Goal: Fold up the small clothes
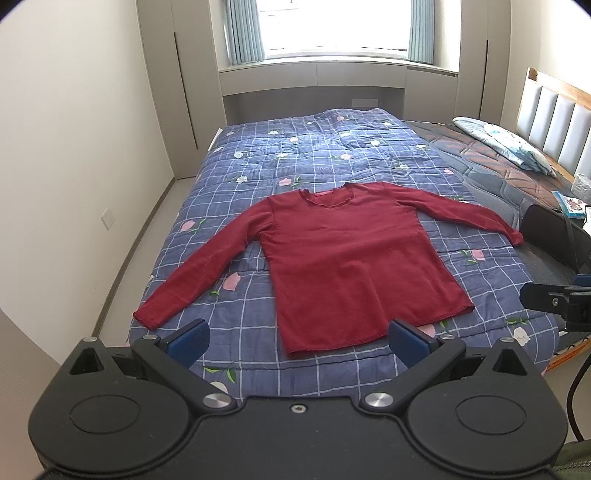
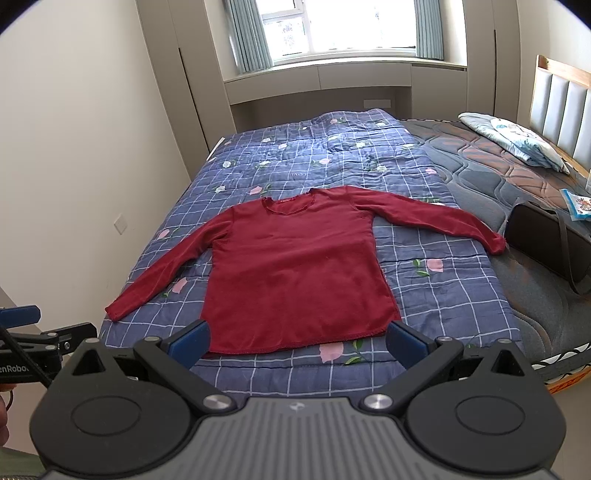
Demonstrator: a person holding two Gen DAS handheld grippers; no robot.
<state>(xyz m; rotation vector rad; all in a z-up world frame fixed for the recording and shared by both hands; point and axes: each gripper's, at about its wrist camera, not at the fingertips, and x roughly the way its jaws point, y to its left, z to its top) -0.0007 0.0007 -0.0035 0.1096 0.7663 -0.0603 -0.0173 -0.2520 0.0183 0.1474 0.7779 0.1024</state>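
A red long-sleeved shirt (image 1: 354, 266) lies flat and face up on a blue checked quilt (image 1: 332, 155) with pink and white flowers, spread over the near half of a bed (image 2: 491, 173). Its neckline points to the far side, toward the window (image 2: 332, 26), and its hem runs along the near edge of the quilt. Both sleeves are stretched out and slant toward the near side: the left cuff ends close to the bed's left edge, the right cuff reaches the right border of the quilt, just beside a black bag (image 2: 546, 240) that sits on the bare mattress. A folded pale-blue pillow (image 1: 506, 144) rests far right, near the padded headboard (image 1: 561, 125). The left tongs (image 1: 299, 341) hang above the near edge of the bed with their blue pads spread wide, grasping nothing. The right tongs (image 2: 297, 341) are likewise released and empty, held over the shirt's hem without touching it.
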